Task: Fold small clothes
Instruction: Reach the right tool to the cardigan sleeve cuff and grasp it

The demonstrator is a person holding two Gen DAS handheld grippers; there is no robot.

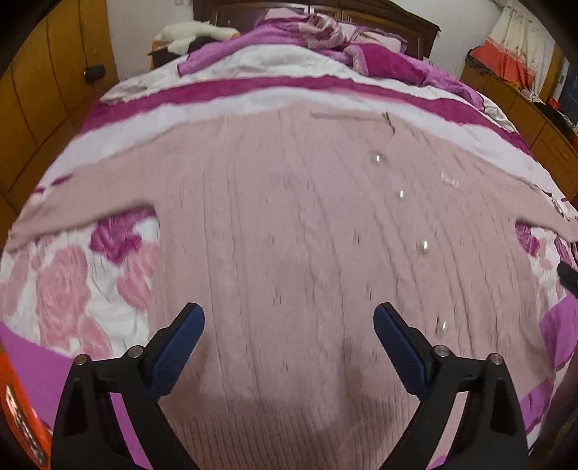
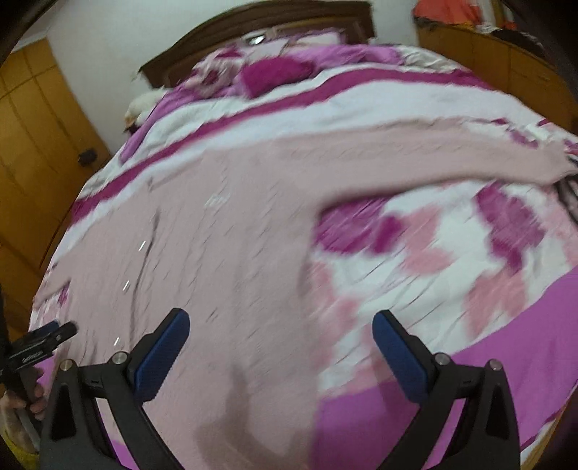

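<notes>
A pale pink cable-knit cardigan (image 1: 289, 217) lies spread flat on the bed, front up, with a row of shiny buttons (image 1: 422, 246) down its right half. Its sleeves stretch out to both sides (image 1: 72, 202) (image 2: 469, 159). My left gripper (image 1: 289, 314) hovers above the lower body of the cardigan, jaws wide open with nothing between them. My right gripper (image 2: 281, 321) hangs open over the cardigan's right edge (image 2: 216, 235), also empty. The right wrist view is motion-blurred. In that view the left gripper (image 2: 47, 343) shows at the far left, held in a hand.
The bed wears a pink, white and magenta floral quilt (image 1: 72, 289) with crumpled pillows and bedding (image 1: 325, 32) at the dark headboard (image 2: 253, 25). Wooden wardrobes (image 1: 43, 90) stand on the left, low wooden cabinets (image 1: 534, 119) on the right. A white plush toy (image 1: 195, 32) lies beside the pillows.
</notes>
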